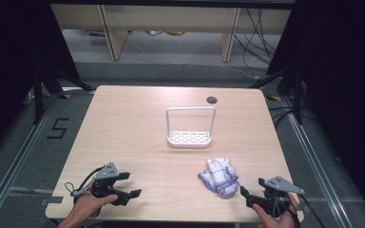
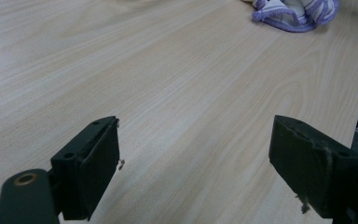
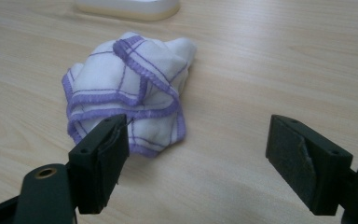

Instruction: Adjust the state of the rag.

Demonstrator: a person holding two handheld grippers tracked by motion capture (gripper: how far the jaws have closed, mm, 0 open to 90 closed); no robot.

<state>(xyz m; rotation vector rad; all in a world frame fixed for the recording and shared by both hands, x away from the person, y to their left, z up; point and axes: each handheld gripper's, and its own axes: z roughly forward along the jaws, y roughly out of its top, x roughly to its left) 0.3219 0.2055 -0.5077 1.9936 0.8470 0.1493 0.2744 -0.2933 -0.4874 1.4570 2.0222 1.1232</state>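
Right tool (image 1: 248, 195) is being held low at the near right corner of the counter (image 1: 138, 137), jaws spread wide, nothing between them. In the right gripper view the cloth (image 3: 128, 100) is lying just ahead of the jaws, a little toward the left jaw, not touched. In the high view the cloth (image 1: 219, 176) is seen crumpled in a heap, white with purple edging, on the near right part of the counter, near the right tool and well apart from the left one.

Left tool (image 1: 129, 187) is being held at the near left edge, jaws also spread, empty, pointing across bare wood toward the cloth (image 2: 294, 13), which is far off at the top of its view.

Rack (image 1: 190, 127), white with an upright loop frame, is standing at the counter's middle, beyond the cloth, apart from it. Nothing is hanging on it.

Step judged: approach to the cloth is being started, no grasp made yet. Next move is likely calling for the right tool to be eased forward and slightly left so a raised fold or hem is being straddled, then pinched. A hem is probably the better target than the bulk, so the cloth can be lifted open. Left tool is likely being needed for a second corner.
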